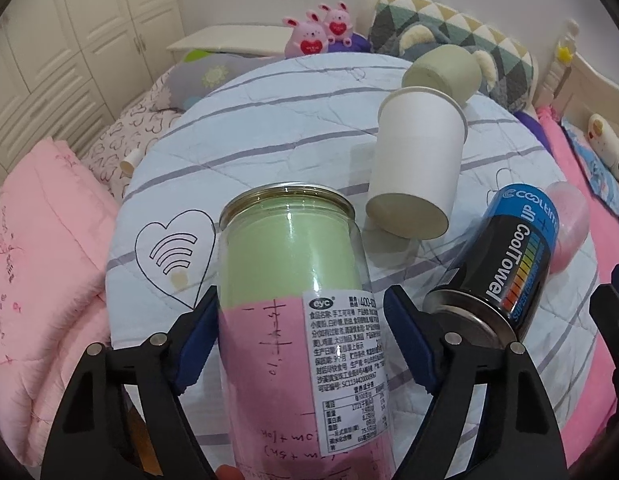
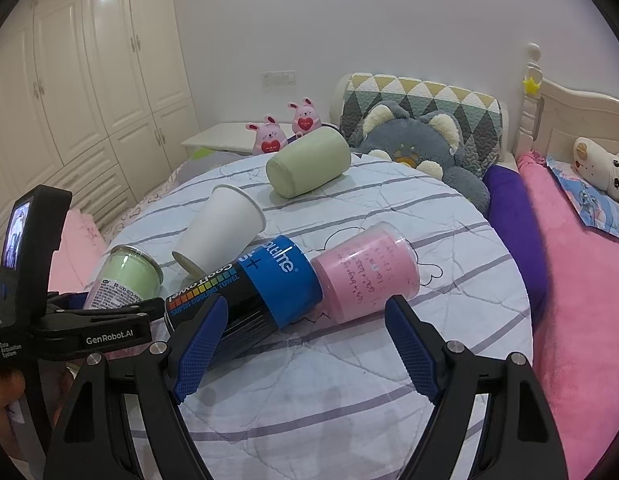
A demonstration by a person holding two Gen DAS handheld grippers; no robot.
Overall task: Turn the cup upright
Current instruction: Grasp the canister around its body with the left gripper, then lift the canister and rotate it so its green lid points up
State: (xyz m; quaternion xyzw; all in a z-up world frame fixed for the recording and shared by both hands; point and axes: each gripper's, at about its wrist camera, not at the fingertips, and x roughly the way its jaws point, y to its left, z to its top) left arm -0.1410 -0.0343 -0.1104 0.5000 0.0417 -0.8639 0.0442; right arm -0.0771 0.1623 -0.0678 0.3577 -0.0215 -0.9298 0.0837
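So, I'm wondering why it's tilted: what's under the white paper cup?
The white paper cup leans on the blue can. Beneath is striped bedding; the contact spot is hidden.

Support surface: round quilted top (image 2: 349, 360), pale blue with purple stripes. Lying directly on it: green cup (image 2: 307, 168) at 12 o'clock, white paper cup (image 2: 221, 232) at 10, black-and-blue can (image 2: 261, 292) centre, pink cup (image 2: 369, 272) at 2, clear jar (image 2: 121, 280) at 9.
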